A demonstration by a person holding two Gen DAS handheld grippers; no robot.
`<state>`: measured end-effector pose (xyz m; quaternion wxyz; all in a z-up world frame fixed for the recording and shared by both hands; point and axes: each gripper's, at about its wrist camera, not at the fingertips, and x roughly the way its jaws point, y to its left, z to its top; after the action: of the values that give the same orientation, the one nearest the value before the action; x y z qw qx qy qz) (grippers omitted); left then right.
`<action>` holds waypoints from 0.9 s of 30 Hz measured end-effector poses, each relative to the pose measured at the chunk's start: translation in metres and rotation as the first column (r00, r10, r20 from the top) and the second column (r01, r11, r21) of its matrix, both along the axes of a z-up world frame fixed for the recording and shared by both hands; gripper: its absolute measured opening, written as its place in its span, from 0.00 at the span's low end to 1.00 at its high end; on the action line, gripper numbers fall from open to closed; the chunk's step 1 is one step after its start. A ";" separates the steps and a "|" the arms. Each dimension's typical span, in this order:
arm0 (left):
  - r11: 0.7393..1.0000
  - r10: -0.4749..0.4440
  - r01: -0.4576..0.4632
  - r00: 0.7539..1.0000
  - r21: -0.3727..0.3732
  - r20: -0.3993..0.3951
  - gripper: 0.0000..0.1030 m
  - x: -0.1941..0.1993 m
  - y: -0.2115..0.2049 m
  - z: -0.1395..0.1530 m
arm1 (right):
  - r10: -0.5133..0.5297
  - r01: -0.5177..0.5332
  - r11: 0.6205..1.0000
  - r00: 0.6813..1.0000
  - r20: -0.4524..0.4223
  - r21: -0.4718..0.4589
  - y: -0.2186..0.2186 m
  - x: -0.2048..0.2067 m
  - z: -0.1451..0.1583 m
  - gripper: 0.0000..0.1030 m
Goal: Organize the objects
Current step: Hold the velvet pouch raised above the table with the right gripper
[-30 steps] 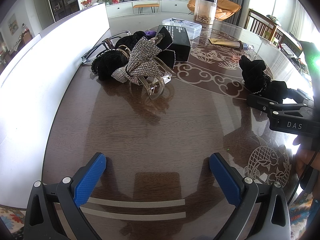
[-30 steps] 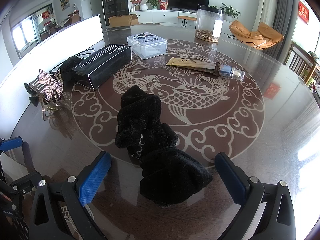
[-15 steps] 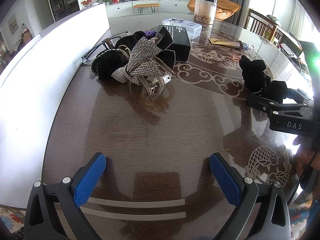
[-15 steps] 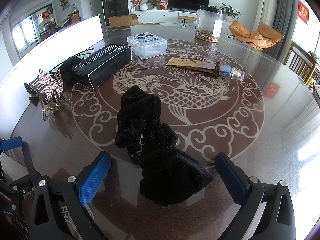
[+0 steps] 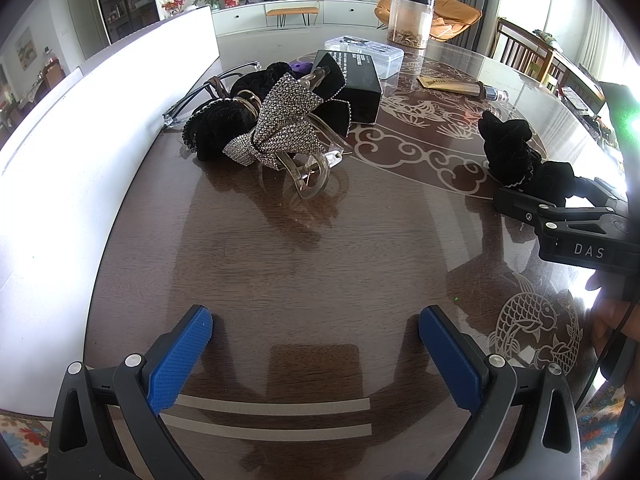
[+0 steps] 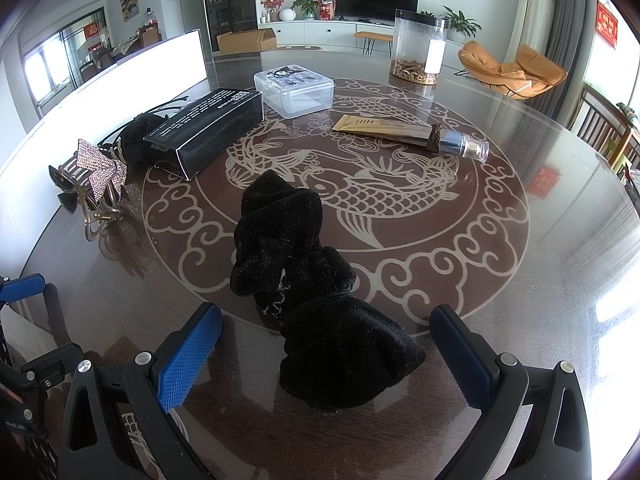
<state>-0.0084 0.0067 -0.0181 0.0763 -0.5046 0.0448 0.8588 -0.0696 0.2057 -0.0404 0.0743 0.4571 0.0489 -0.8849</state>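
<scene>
Glass-topped brown table [image 6: 500,280] with carp pattern, living room behind; we hold both grippers, left gripper [image 5: 316,330] and right gripper [image 6: 326,330], spread, the right astride a black cloth [image 6: 312,280].

A: Any text we can read? We've got "DAS" on the right gripper [image 5: 588,250].

B: Plus "HIH" on the gold tube [image 6: 384,127]. Black box [image 6: 208,130] print's too small for us.

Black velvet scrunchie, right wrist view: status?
Both grippers open, empty: right gripper, left gripper. Black velvet scrunchie flat on the table, partly between the right fingers, ungripped. Nothing blocking; black box well clear.
</scene>
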 end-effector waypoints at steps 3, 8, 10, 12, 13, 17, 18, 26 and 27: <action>1.000 0.000 0.000 1.000 0.000 0.000 1.00 0.000 0.000 0.000 | 0.000 0.000 1.000 1.000 0.000 0.000 0.000 0.000 0.000 1.00; 1.000 0.000 0.000 1.000 0.000 0.000 1.00 0.000 0.000 0.000 | 0.000 0.000 1.000 1.000 0.000 0.000 0.000 0.000 0.000 1.00; 1.000 0.000 0.000 1.000 0.000 0.000 1.00 0.001 0.000 0.000 | 0.000 0.000 1.000 1.000 0.000 0.000 0.000 0.000 0.000 1.00; 1.000 0.000 0.000 1.000 0.000 0.000 1.00 0.000 0.000 0.000 | 0.000 0.000 1.000 1.000 0.000 0.000 0.000 0.000 0.000 1.00; 1.000 0.000 0.000 1.000 0.000 0.000 1.00 0.001 0.000 0.000 | 0.000 0.000 1.000 1.000 0.000 0.000 0.000 0.000 0.000 1.00; 1.000 0.000 0.000 1.000 0.000 0.000 1.00 0.001 0.000 0.000 | 0.000 0.000 1.000 1.000 0.000 0.000 0.000 0.000 0.000 1.00; 1.000 0.000 0.000 1.000 0.000 0.000 1.00 0.000 0.000 0.000 | 0.000 0.000 1.000 1.000 0.000 0.000 0.000 0.000 0.000 1.00; 0.982 0.052 -0.055 0.998 0.180 0.025 1.00 0.003 -0.027 0.015 | 0.000 0.000 1.000 1.000 0.000 0.000 0.000 0.000 0.000 1.00; 0.972 0.076 -0.079 0.997 0.223 0.022 1.00 0.005 -0.035 0.018 | 0.000 0.000 1.000 1.000 0.000 0.000 0.000 0.000 0.000 1.00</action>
<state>-0.0029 -0.0282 0.0002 0.0994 -0.4997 -0.0724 0.8574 -0.0697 0.2056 -0.0406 0.0742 0.4571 0.0488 -0.8850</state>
